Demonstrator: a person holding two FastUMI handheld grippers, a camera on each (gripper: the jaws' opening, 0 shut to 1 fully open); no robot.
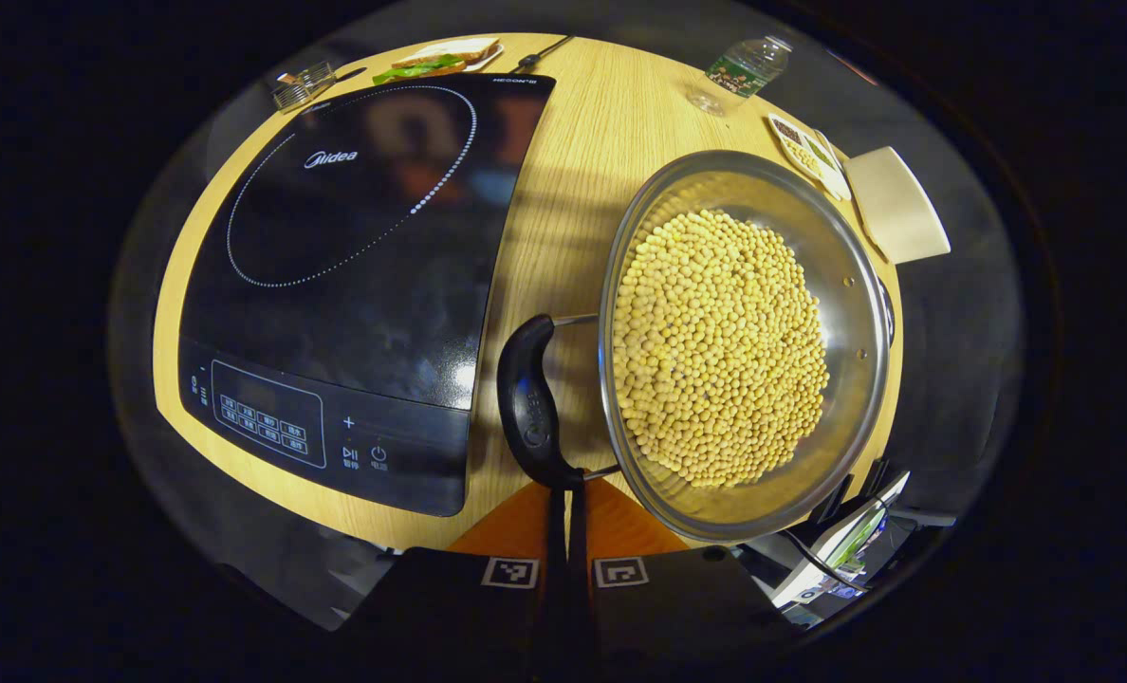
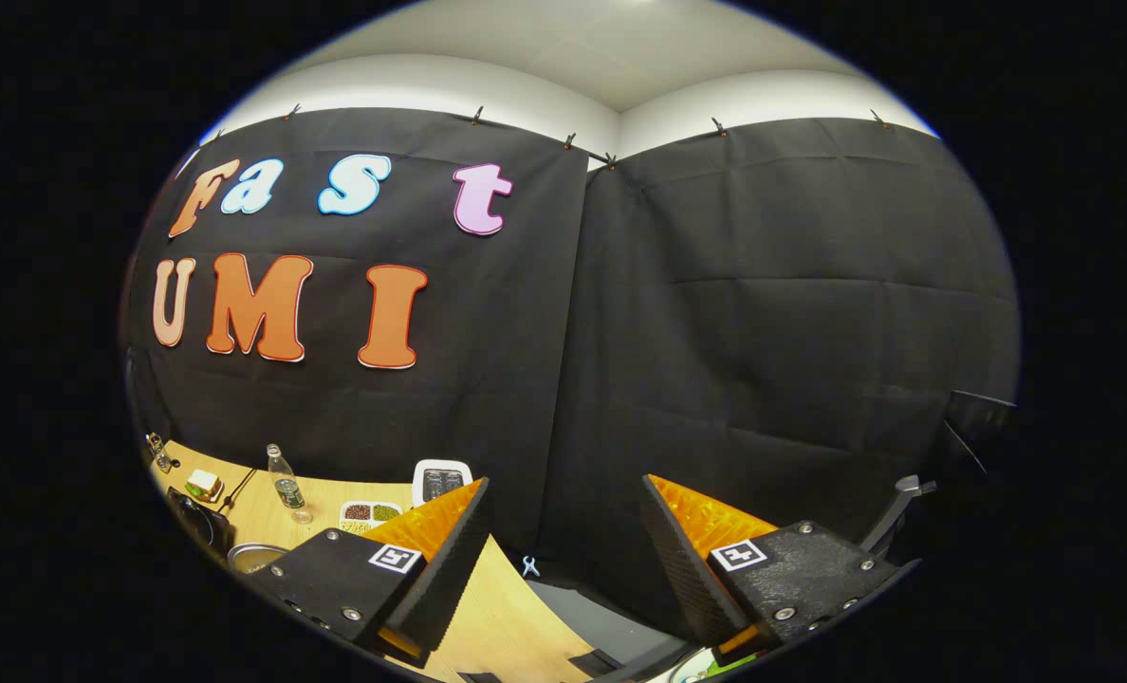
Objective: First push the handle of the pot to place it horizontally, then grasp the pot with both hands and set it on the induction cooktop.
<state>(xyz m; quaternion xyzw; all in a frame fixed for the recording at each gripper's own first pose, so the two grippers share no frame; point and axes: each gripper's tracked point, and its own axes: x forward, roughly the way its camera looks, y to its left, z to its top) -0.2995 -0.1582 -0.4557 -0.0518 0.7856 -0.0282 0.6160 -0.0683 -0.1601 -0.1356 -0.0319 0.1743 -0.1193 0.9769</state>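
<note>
wooden table [image 1: 582,142] | pot [image 1: 744,341] handle [image 1: 528,403] faces cooktop [image 1: 355,275] | left hand-held gripper [image 1: 566,484] narrow | right [image 2: 563,560] wide

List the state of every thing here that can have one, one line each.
Pot: on the table, full of soybeans, off the cooktop.
Pot handle: left gripper shut at its end.
Induction cooktop: bare, nothing on it.
Water bottle: lying on its side.
Right gripper: open, raised, holding nothing.

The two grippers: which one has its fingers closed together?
The left gripper: its fingers meet at the pot's black handle. The right gripper stands wide open, away from the pot.
</note>
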